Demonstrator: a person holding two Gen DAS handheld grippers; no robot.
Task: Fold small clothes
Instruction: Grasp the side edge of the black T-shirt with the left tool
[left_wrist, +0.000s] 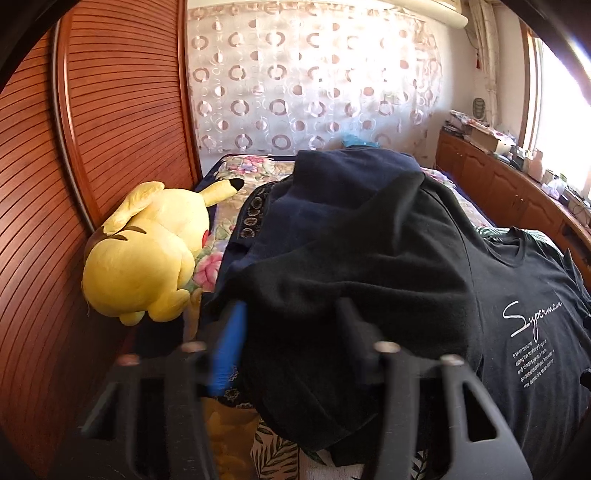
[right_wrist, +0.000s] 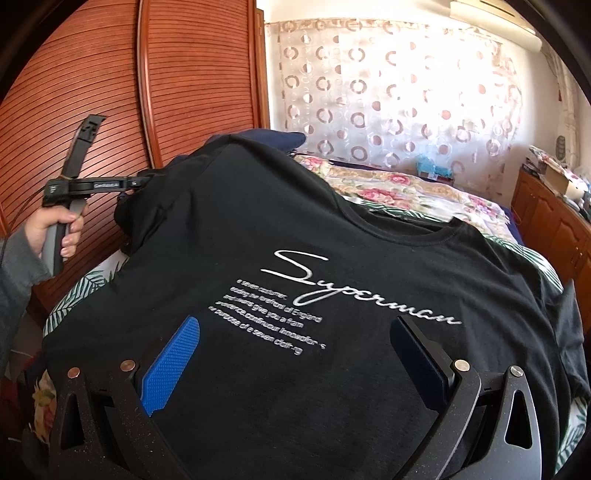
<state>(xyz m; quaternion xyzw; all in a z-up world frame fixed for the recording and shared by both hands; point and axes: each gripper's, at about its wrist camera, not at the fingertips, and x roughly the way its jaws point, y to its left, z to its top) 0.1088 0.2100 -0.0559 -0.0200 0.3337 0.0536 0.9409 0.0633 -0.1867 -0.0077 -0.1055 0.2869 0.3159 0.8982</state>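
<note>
A black T-shirt (right_wrist: 332, 229) with white "Superman" lettering lies spread, front up, on the bed. My right gripper (right_wrist: 295, 354) hovers open over its lower front, blue pads wide apart, with only flat cloth under them. My left gripper (left_wrist: 291, 332) is shut on a bunched fold of the shirt's left sleeve side (left_wrist: 332, 280), and the cloth fills the gap between the fingers and drapes over them. The right wrist view shows that left gripper (right_wrist: 142, 182) at the shirt's raised left edge, held by a hand (right_wrist: 55, 229) in a grey sleeve.
A yellow plush toy (left_wrist: 140, 254) lies on the bed next to the slatted wooden wardrobe doors (left_wrist: 122, 110). A pile of dark navy clothes (left_wrist: 332, 177) sits behind the shirt. The floral bedcover (right_wrist: 406, 192) stretches toward the curtain. A cluttered wooden cabinet (left_wrist: 509, 184) lines the right wall.
</note>
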